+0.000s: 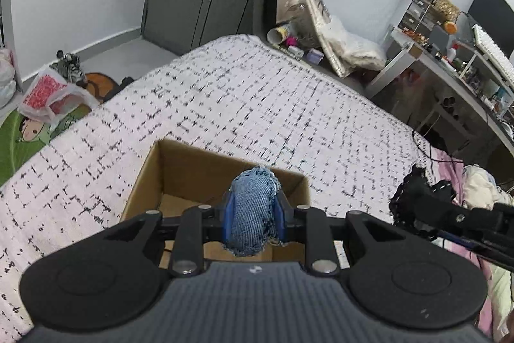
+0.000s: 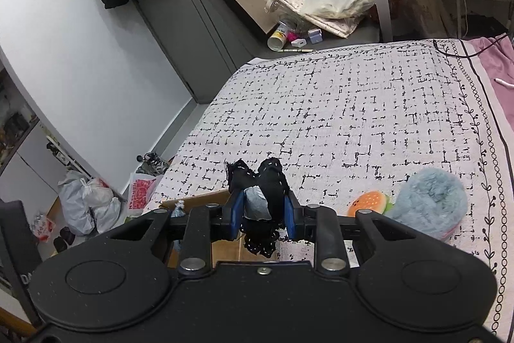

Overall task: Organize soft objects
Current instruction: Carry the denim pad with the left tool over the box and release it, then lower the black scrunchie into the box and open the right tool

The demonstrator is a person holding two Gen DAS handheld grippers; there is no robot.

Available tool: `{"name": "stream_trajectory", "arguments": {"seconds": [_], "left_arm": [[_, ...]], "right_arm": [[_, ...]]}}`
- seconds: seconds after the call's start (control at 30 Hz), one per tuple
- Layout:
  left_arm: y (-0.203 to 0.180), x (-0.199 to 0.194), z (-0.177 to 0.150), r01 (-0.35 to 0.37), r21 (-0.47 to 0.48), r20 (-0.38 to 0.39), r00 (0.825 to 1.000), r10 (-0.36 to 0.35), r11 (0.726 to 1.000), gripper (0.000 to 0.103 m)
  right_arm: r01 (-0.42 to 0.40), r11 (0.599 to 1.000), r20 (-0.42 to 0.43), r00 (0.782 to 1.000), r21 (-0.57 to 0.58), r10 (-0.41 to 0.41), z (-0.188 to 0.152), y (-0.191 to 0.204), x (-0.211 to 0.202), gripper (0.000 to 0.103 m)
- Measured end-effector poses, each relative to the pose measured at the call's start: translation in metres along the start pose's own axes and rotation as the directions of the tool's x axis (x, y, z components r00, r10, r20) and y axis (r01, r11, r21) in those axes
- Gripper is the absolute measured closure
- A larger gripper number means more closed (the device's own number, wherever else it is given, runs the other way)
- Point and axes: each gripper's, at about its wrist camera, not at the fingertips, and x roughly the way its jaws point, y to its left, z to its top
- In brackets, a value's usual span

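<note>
My left gripper (image 1: 253,208) is shut on a blue denim soft piece (image 1: 253,214) and holds it above an open cardboard box (image 1: 151,179) on the bed. My right gripper (image 2: 261,208) is shut on a black stitched soft toy (image 2: 268,182) with a grey patch. It hangs just right of the box's edge (image 2: 192,198). The right gripper and black toy also show at the right of the left wrist view (image 1: 414,198). A fluffy light-blue plush (image 2: 430,201) and a burger-shaped soft toy (image 2: 369,203) lie on the bedspread to the right.
The bed has a white black-patterned bedspread (image 2: 353,118). A pink sheet (image 2: 494,60) lies on its right. A cluttered desk (image 1: 449,63), bags (image 2: 86,201) and floor clutter (image 2: 298,31) surround the bed.
</note>
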Motion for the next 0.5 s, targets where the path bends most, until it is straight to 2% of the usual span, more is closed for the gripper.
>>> {"name": "stream_trajectory", "arguments": {"seconds": [0.2,0.33,0.5], "left_arm": [[0.004,0.008,0.000,0.013,-0.008,-0.010,1.000,-0.013,1.000,0.077],[0.007,0.009,0.002,-0.003,-0.018,-0.010,1.000,0.003,1.000,0.073],[0.013,0.002,0.005,0.001,-0.056,-0.005,1.000,-0.002,0.998,0.059]], "right_arm": [[0.009,1.000,-0.013,1.000,-0.008,-0.009,-0.002,0.007,0.011,0.077],[0.007,1.000,-0.013,1.000,-0.012,-0.007,0.000,0.011,0.015,0.076],[-0.001,1.000,-0.011,1.000,-0.015,0.001,0.002,0.017,0.017,0.076]]}}
